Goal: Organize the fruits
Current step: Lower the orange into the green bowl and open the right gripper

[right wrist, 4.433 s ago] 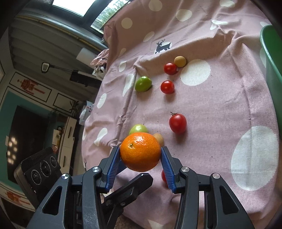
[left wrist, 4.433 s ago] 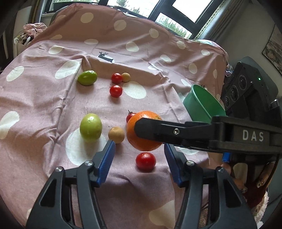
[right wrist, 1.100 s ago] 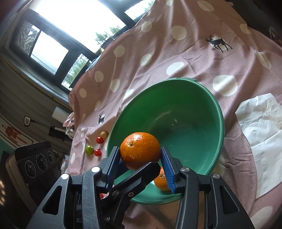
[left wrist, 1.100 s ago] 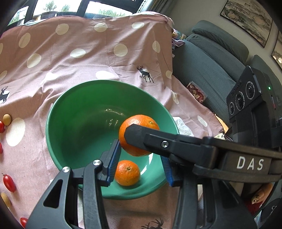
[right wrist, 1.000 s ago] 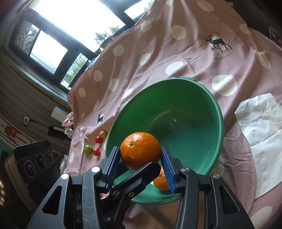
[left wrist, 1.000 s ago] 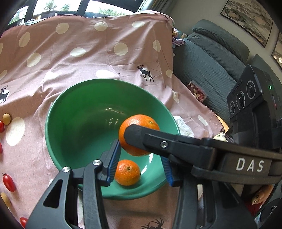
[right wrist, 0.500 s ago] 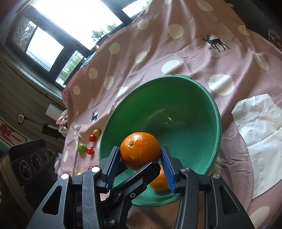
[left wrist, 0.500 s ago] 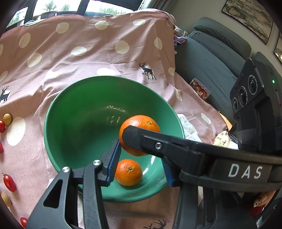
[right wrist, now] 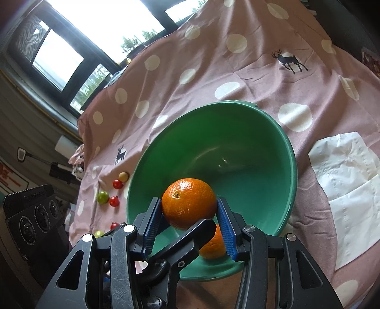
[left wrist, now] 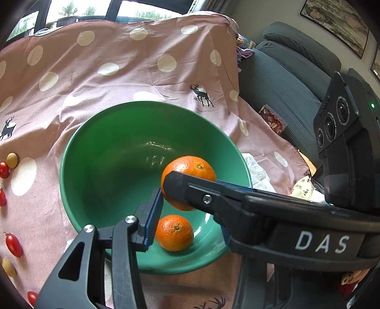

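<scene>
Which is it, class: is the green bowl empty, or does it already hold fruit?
Not empty. One orange lies on the bottom of the green bowl; a second orange, clamped in the right gripper, hangs above it.

Bright windows [right wrist: 78,40], grey sofa [left wrist: 285,78], framed picture [left wrist: 337,21]

The right black two-finger gripper [right wrist: 189,221] clamps its blue pads on a round orange, left black gripper [left wrist: 187,219] gaping beneath.

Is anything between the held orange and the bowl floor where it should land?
Partly. Another orange already lies in the green bowl, below the held orange in the right gripper. The rest of the floor looks bare.
</scene>
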Demonstrator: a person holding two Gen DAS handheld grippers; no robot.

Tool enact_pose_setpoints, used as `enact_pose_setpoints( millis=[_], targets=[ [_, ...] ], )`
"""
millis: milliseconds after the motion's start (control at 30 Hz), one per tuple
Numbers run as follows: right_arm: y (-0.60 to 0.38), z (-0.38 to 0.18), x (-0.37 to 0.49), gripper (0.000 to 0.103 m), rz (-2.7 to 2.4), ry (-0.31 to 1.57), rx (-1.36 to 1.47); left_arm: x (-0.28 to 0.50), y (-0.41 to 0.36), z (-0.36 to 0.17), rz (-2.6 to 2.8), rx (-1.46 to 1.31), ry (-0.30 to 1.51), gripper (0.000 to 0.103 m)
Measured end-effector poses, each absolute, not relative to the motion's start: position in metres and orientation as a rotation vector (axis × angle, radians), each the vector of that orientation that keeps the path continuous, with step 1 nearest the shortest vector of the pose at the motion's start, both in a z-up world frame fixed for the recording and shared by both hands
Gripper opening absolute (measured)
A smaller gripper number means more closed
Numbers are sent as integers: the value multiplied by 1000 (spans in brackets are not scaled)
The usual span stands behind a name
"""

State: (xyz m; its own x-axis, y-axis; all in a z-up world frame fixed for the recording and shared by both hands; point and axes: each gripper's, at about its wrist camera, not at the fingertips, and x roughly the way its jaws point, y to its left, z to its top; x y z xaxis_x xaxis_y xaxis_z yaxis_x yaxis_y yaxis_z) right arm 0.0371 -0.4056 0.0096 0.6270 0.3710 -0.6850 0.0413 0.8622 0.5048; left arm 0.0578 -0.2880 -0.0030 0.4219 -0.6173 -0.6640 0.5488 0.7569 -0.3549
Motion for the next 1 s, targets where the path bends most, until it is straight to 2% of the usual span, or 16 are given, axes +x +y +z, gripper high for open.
enact_pose_setpoints(
  millis=[633, 833, 1000],
  targets=[
    [-405, 9, 39, 49, 143, 877, 471, 48, -283, 5, -711, -59, 833, 45],
    [-403, 25, 29, 49, 172, 787, 483, 38, -254, 24, -683, -105, 791, 59],
    [-395, 36, 24, 59, 222, 731, 508, 26, -218, 36, -633, -128, 754, 67]
  ],
)
